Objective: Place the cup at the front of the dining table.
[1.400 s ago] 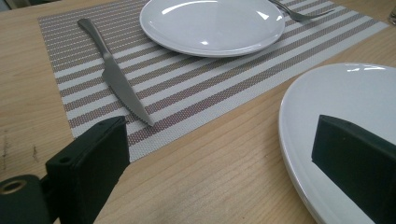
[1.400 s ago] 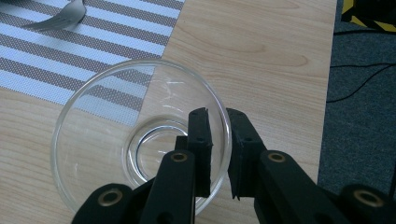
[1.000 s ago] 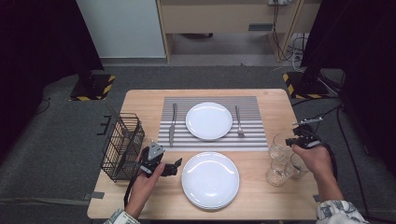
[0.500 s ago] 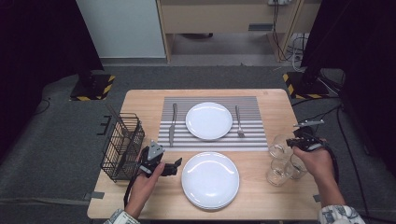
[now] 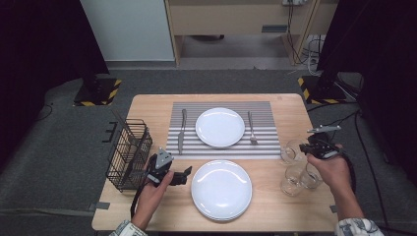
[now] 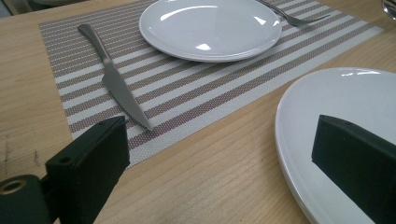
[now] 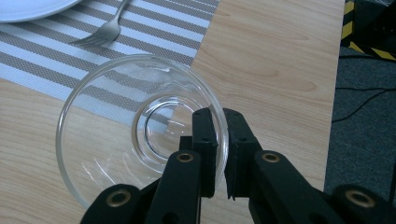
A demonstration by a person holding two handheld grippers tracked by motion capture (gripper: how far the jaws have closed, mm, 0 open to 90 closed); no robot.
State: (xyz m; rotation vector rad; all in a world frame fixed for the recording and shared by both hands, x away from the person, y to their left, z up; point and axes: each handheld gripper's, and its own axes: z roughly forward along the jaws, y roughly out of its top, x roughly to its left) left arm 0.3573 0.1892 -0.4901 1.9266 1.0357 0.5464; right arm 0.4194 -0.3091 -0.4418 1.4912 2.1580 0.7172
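- Gripping the rim of a clear glass [image 7: 140, 135], the right gripper [image 7: 220, 140] has one jaw inside the wall and one outside, closed tight on the thin edge.
- The glass [image 5: 291, 151] stands just off the right edge of the striped placemat [image 5: 220, 147], beyond two more glasses [image 5: 300, 178] that stand close together.
- In the right gripper view the glass shows its mouth to the camera, base ring visible through it; its axis runs up from the table, with no clear tilt that I can tell.
- The right gripper [image 5: 314, 147] sits at the glass's right side in the high view.
- The left gripper [image 5: 181, 175] rests well left of the placemat's near edge, between the wire basket [image 5: 129, 153] and the near plate [image 5: 221, 190].
- Its jaws stand wide apart with nothing between them; one hangs over the near plate's [image 6: 336, 116] rim.
- A knife [image 6: 114, 79] and a fork [image 7: 105, 29] lie on the placemat either side of the far plate [image 5: 220, 127].
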